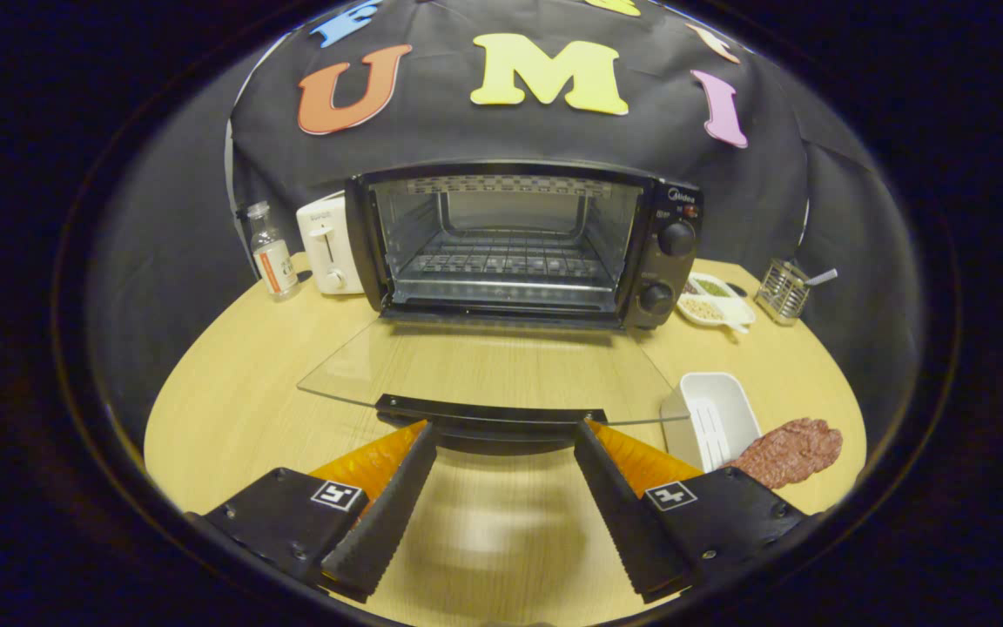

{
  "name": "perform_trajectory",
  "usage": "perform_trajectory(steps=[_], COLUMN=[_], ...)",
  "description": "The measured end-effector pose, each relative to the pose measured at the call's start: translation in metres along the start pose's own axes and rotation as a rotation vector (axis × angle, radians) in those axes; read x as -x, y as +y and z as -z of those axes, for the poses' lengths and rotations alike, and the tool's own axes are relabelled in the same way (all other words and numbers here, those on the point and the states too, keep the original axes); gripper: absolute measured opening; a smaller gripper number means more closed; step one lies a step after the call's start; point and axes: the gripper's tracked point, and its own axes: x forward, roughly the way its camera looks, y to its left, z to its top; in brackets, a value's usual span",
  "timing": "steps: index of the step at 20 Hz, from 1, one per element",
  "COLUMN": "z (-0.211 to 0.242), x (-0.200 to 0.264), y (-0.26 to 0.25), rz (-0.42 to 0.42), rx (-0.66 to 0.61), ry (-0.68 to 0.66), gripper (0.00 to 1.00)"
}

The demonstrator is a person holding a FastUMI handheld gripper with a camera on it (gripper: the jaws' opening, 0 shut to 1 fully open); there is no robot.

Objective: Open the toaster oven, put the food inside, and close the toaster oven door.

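Claw [506, 427] spread wide; tips hidden beneath door handle [491, 409].

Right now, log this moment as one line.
oven door: down, open | gripper: open, at door handle | meat: on table, beside white tray
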Motion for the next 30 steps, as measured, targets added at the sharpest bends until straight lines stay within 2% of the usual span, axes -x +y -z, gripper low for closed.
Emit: perform_trajectory(steps=[10, 15, 19, 23, 26, 28, 30], z=[0.011, -0.002, -0.034, -0.065, -0.07, -0.057, -0.037], x=[-0.012, 0.003, 0.021, 0.032, 0.035, 0.034, 0.034], y=[-0.01, -0.014, -0.062, -0.139, -0.194, -0.217, -0.223], rz=[0.009, -0.062, -0.051, -0.014, -0.013, -0.063, -0.164], rx=[-0.004, 0.026, 0.07, 0.121, 0.139, 0.15, 0.124], ry=[0.06, 0.043, -0.009, -0.047, -0.043, 0.004, 0.067], gripper=[1.0, 1.0, 1.0, 1.0, 1.0, 1.0, 1.0])
